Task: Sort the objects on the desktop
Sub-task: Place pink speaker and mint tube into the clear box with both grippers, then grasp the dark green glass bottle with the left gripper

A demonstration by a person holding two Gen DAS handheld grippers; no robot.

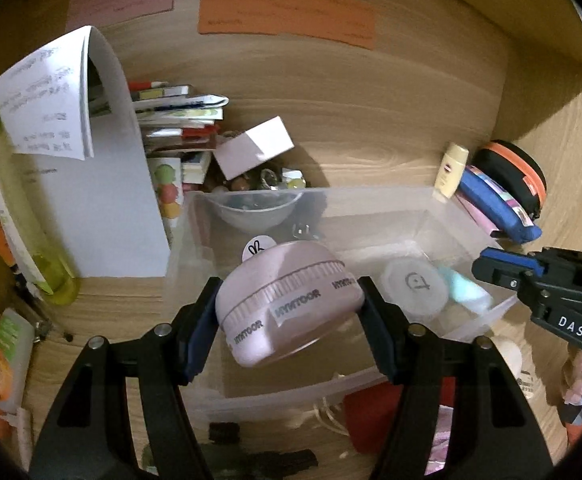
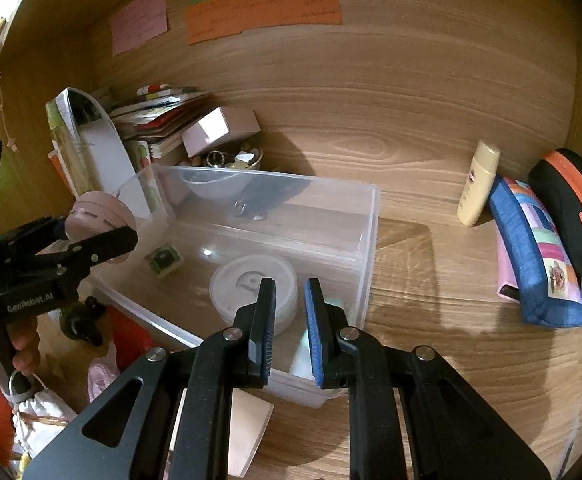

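The left gripper clamps a pink round jar (tilted) above the clear plastic bin; the right gripper hovers over it, jaws slightly parted, empty.

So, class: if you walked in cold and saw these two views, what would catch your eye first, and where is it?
First, the pink round case clamped in the left gripper, held over the clear plastic bin. Next, the right gripper, nearly closed and holding nothing, above the bin's near right corner beside a white round lid. Against the right wall lean a cream bottle, a blue pouch and a black-and-orange case.
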